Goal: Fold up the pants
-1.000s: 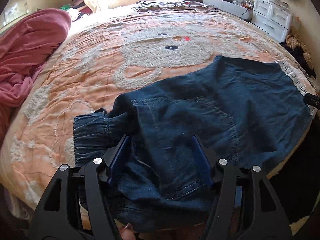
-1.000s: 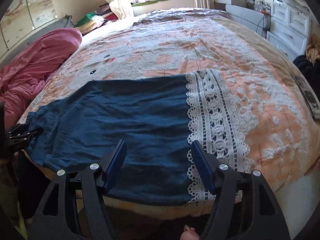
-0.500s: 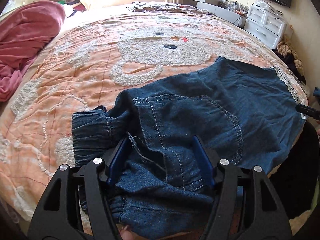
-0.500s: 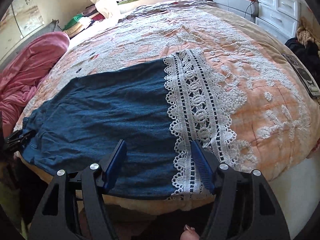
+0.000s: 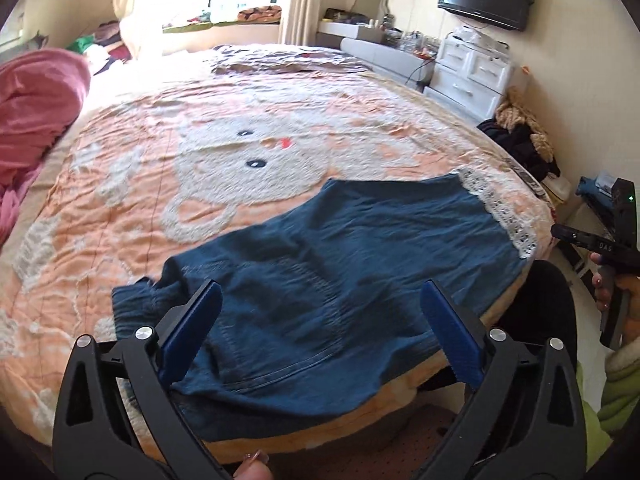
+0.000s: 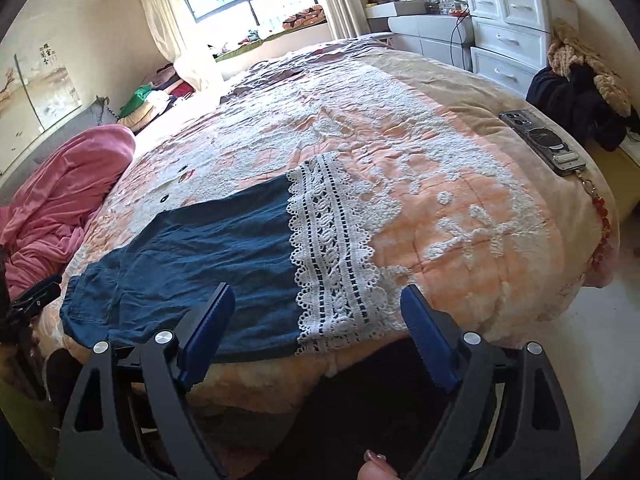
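Our left tool and right tool are opening, nothing between them; the pants lie folded on the bed, lower centre. Next fold likely needs fresh grips.

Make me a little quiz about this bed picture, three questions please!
1. True or false: the pants lie near the bed's front edge.
2. What colour is the lace trim on the pants? A) white B) red C) black
3. Fill in: the phone rests on the ____.

Key: 1 true; 2 A; 3 bed.
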Demonstrator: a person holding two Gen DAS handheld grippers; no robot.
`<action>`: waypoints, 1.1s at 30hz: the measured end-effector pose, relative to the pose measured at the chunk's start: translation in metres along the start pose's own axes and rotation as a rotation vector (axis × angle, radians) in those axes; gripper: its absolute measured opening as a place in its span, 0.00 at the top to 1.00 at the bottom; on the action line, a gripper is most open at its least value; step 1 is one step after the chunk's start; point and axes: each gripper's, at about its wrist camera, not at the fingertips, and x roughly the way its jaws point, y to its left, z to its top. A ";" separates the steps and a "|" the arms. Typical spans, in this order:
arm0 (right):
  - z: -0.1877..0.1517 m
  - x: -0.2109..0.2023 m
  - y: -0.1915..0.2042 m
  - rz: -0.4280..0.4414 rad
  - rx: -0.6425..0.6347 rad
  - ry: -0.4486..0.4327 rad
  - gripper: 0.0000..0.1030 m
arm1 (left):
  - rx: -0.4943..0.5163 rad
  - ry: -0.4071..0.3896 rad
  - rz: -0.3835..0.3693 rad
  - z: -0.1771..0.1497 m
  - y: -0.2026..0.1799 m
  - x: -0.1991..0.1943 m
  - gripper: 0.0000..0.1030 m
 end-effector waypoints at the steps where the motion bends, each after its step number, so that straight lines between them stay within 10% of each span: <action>1: -0.001 -0.003 -0.002 -0.010 0.000 -0.007 0.15 | 0.008 -0.003 -0.009 0.003 -0.005 0.001 0.09; 15: -0.007 -0.006 -0.009 0.027 0.036 -0.029 0.12 | 0.096 0.012 -0.136 0.044 -0.073 0.026 0.09; 33: -0.007 0.030 -0.017 0.062 0.084 0.027 0.12 | 0.306 0.174 -0.245 0.107 -0.157 0.153 0.09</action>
